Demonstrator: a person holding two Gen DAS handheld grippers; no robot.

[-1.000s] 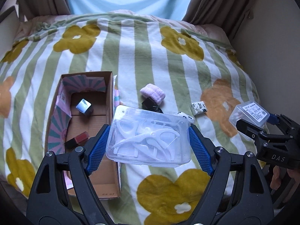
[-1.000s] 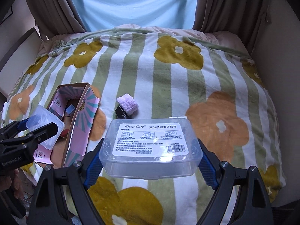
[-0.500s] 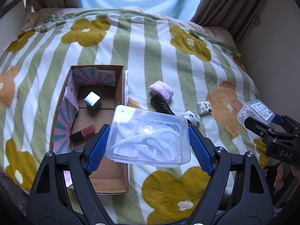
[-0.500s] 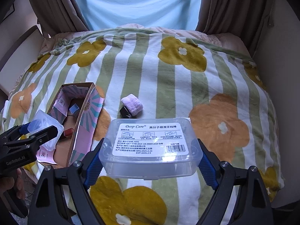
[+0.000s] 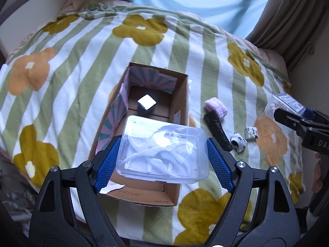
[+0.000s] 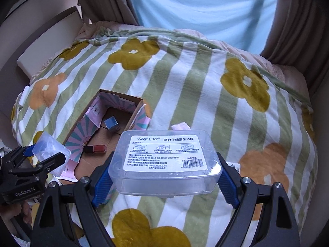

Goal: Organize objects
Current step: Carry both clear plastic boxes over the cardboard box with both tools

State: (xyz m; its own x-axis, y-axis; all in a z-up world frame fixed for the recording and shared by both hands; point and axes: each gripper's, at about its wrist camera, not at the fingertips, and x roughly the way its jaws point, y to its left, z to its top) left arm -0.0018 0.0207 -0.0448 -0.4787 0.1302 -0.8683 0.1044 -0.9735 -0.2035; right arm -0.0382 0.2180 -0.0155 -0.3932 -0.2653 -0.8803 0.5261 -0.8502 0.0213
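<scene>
Both grippers have swung toward the cardboard box [image 5: 181, 123]; left gripper [image 5: 162, 154] pinches the floss-pick case [image 5: 164, 152], right gripper [image 6: 164, 169] the labelled case [image 6: 164, 162]. Smooth plastic might slip short of the box.

Flowered striped blanket [image 5: 86, 61]; brown curtains [image 6: 98, 4]; window [image 6: 205, 10].

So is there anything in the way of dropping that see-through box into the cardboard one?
Nothing visible blocks it. The left tool holds the clear floss-pick box right above the open cardboard box. Inside, a silver cube sits at the far end and a red-and-black block near one wall, with bare floor between.
</scene>
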